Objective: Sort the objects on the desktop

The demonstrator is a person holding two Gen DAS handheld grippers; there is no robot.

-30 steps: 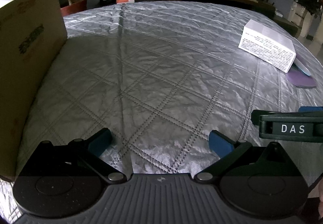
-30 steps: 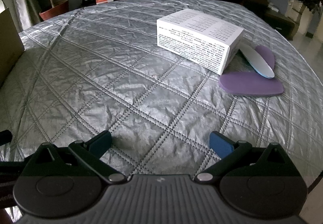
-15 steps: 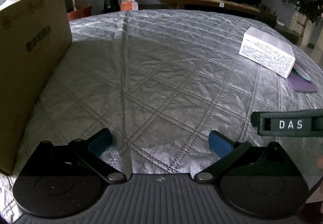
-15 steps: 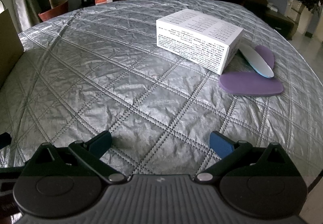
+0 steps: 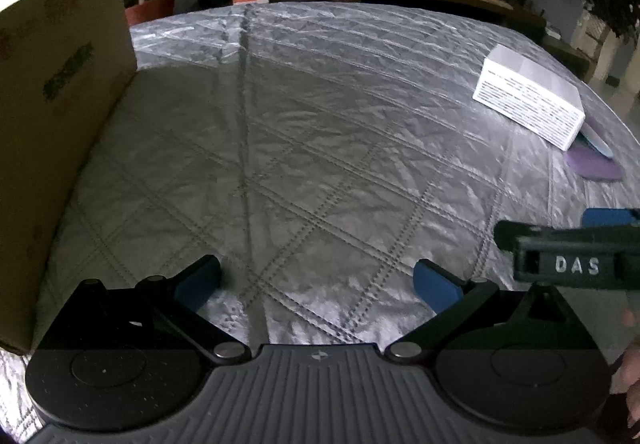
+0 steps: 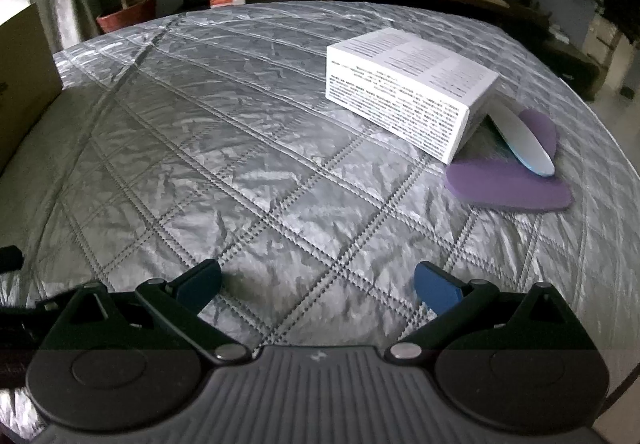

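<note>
Quilted silver tabletop point(image 6: 224, 172), mostly bare. Far right: white box point(image 6: 408, 96) lying flat, touching a pale oval piece point(image 6: 524, 142) resting across two purple pads point(image 6: 508, 184) close to the rim. Cardboard box point(image 5: 52, 132) upright at left, likely the sorting bin. Left hand-held gripper point(image 5: 318, 280) and right hand-held gripper point(image 6: 318, 280) both spread wide, empty, low over open cloth.

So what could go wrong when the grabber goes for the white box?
The white box looks wider than the open right gripper, so the fingers may push it instead of gripping. It sits against the grey oval piece and purple pads, so a shove could drag them along. The left gripper is close beside; they might bump.
</note>
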